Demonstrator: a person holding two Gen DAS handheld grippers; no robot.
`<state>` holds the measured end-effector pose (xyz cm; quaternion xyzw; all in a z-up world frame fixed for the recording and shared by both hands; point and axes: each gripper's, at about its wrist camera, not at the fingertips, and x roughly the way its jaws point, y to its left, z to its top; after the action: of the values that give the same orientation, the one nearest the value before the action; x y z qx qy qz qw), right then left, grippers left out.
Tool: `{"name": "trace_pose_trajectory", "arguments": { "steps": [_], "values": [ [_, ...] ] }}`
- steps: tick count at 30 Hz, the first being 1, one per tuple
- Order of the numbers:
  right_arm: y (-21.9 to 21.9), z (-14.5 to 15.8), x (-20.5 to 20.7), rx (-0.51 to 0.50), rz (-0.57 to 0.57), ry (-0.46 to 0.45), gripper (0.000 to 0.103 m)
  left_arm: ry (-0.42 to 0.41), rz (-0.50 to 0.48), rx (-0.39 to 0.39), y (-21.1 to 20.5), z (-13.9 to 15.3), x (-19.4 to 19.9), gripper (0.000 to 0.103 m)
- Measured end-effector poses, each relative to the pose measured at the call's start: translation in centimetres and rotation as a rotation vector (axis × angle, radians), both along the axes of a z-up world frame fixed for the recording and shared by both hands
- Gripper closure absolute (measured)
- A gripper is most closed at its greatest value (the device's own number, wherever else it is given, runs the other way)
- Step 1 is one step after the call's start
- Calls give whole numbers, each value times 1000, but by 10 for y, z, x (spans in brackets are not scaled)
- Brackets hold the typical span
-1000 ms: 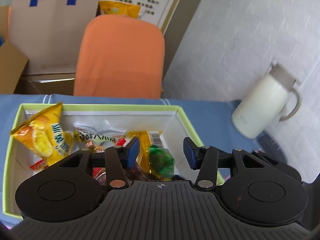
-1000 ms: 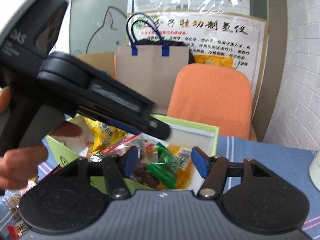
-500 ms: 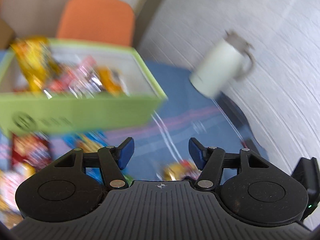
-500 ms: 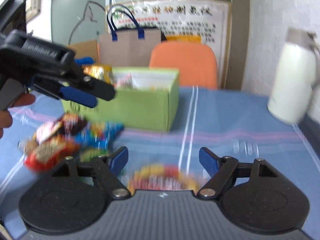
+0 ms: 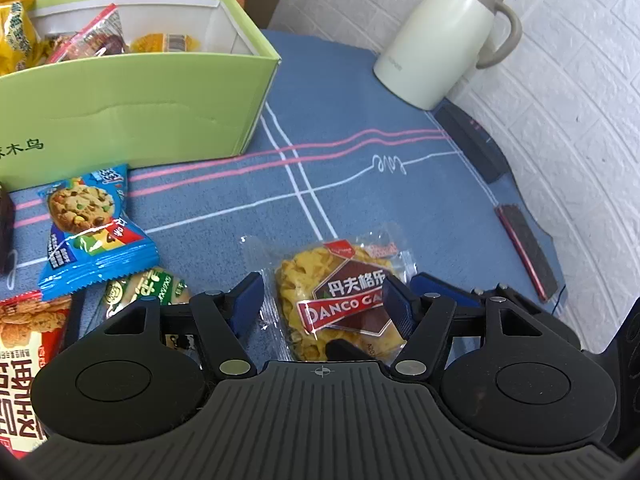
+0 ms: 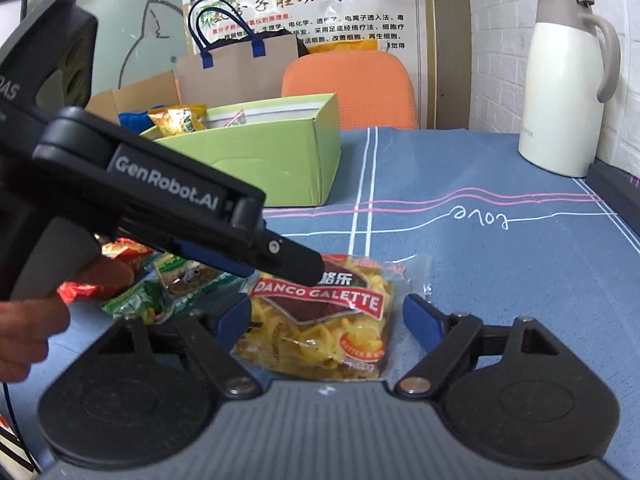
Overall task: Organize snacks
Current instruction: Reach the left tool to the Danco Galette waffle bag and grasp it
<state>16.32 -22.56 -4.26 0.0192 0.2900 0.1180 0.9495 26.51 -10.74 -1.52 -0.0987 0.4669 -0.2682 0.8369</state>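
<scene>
1. While both grippers' jaws have just been opening, your left gripper (image 5: 322, 300) and right gripper (image 6: 322, 320) straddle the galette packet (image 6: 320, 320) on the tablecloth (image 6: 480, 264), unclamped.
2. It looks light, crinkly and brittle; pinch the sealed edge gently.

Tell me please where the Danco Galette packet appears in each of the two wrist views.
Left wrist view: the Danco Galette packet lies low in the centre, on the blue cloth, between the open fingers of the left gripper.
Right wrist view: the packet is low in the centre, between the open fingers of the right gripper, its far edge under the left gripper's tip.
Shared landmark: the white jug, upper right in both.
</scene>
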Motion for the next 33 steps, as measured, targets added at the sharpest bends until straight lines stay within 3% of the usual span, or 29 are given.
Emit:
{"name": "trace_pose_trajectory", "arguments": {
  "steps": [6, 13, 16, 17, 22, 26, 33],
  "values": [
    [-20, -6, 0, 96, -60, 22, 17, 35, 13, -21, 3, -9, 3, 50],
    [-6, -2, -12, 67, -14, 13, 17, 34, -22, -11, -6, -12, -5, 50],
    [-15, 4, -24, 61, -26, -34, 17, 40, -31, -35, -1, -12, -8, 50],
    [-20, 5, -25, 68, -30, -33, 17, 41, -22, -41, 1, -12, -7, 46],
    [-39, 0, -15, 84, -39, 28, 17, 53, -5, -58, 5, -12, -3, 45],
    [-38, -8, -3, 139, 1, 77, 17, 42, -9, -29, -1, -12, -3, 44],
    [-18, -8, -4, 74, 25, 63, 12, -11, -14, 54, -16, -11, -9, 37]
  ]
}}
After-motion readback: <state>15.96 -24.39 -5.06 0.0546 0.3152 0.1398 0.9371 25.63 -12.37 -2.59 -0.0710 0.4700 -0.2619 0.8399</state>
